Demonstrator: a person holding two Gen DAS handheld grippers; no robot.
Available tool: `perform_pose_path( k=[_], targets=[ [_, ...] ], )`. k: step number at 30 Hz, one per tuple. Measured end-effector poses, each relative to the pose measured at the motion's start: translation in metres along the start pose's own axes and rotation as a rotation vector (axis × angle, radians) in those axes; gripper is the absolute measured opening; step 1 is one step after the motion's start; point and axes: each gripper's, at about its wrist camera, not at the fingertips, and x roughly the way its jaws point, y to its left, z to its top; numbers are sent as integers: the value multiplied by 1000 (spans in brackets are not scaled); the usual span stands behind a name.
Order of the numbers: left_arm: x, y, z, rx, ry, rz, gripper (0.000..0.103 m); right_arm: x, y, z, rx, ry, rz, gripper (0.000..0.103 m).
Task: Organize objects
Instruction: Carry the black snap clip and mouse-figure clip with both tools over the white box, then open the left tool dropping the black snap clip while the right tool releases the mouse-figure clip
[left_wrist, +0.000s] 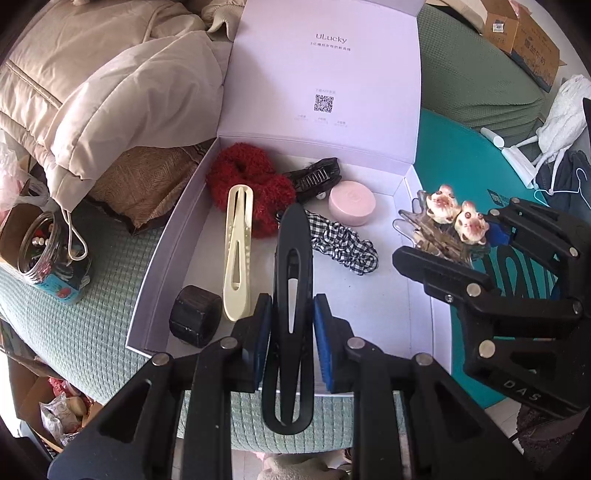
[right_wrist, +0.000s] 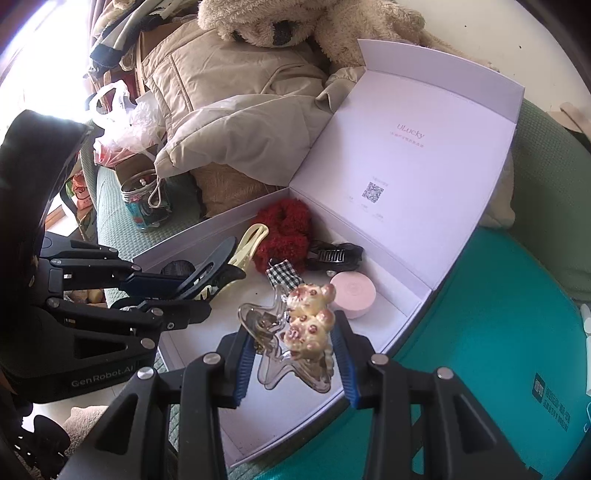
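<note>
Right now the left gripper (left_wrist: 291, 325) pinches a long matte-black hair clip (left_wrist: 291, 295) between its blue ribbed pads (left_wrist: 325, 332), the clip's slotted teardrop body running lengthwise out past the fingertips, over the near edge of the white box (left_wrist: 373, 302). At three o'clock in the left wrist view, the right gripper (right_wrist: 291, 354) is clamped on a clear plastic claw clip (right_wrist: 273, 339) topped with two glossy cream bear figures, held above the box floor. Inside the smooth card box lie a fuzzy red scrunchie (left_wrist: 247, 184) at eleven o'clock, a cream duckbill clip (left_wrist: 238, 251) beside it, a dark wood-grained block (left_wrist: 194, 317) at nine, a black toothed claw clip (left_wrist: 314, 177), a round pink case (left_wrist: 352, 203) and a gingham scrunchie (left_wrist: 341, 240) toward one o'clock. The upright lid (left_wrist: 328, 66) stands behind. A puffy beige jacket (left_wrist: 92, 92) slumps beside the box at ten o'clock, with a glass jar (left_wrist: 48, 254) lying on the waffle-knit green cover (left_wrist: 92, 325).
</note>
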Motion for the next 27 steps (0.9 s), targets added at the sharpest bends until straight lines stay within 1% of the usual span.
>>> perform_pose_path(
  k=[12, 21, 27],
  targets=[
    [33, 8, 5, 13, 55, -5, 21, 30, -2, -3, 9, 50, 7, 39],
    [53, 9, 10, 40, 88, 10, 21, 46, -5, -7, 5, 84, 16, 39],
    [60, 10, 13, 50, 86, 16, 21, 56, -6, -9, 2, 115, 31, 39]
  ],
)
